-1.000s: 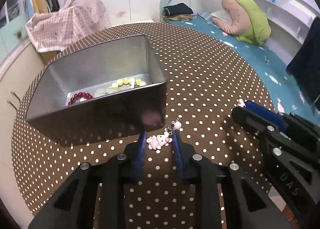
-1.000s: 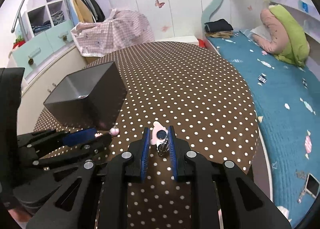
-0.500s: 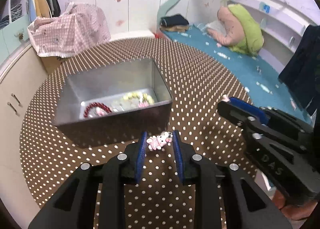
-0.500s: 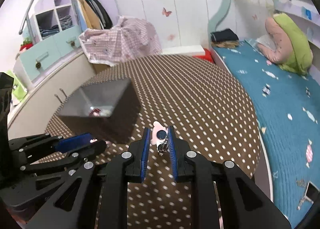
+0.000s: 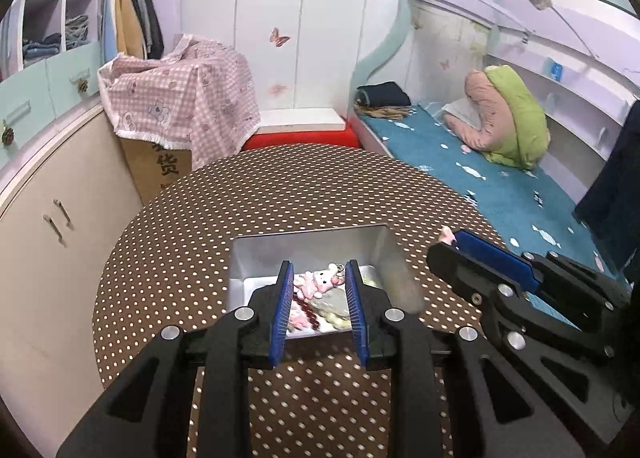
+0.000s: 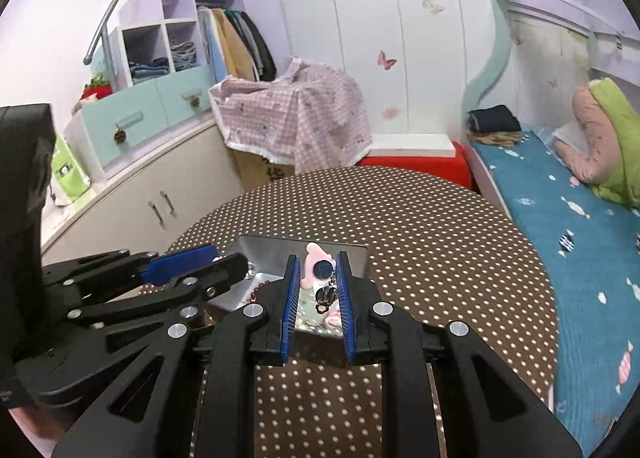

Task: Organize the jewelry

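Pink bunny charm point(image 5: 318, 283) clamped in left gripper point(image 5: 319, 308), pink keyring charm point(image 6: 316, 270) pinched in right gripper point(image 6: 318, 298), both above steel box point(image 5: 256, 254) on worktop point(image 5: 180, 242)

The near wall of the metal tin point(image 5: 376, 242) and most of its floor are hidden behind the left hand-held gripper point(image 5: 319, 278), so the beads in the tin point(image 5: 308, 312) show only as a red and pale streak between the fingers, too small to tell apart. In the right wrist view the right hand-held gripper point(image 6: 318, 272) covers the tin's near right corner, and the dark metal piece point(image 6: 325, 295) hanging under the pink charm point(image 6: 311, 260) is too small to tell. The desk point(image 5: 200, 226) is cut off at the near edge in both views.
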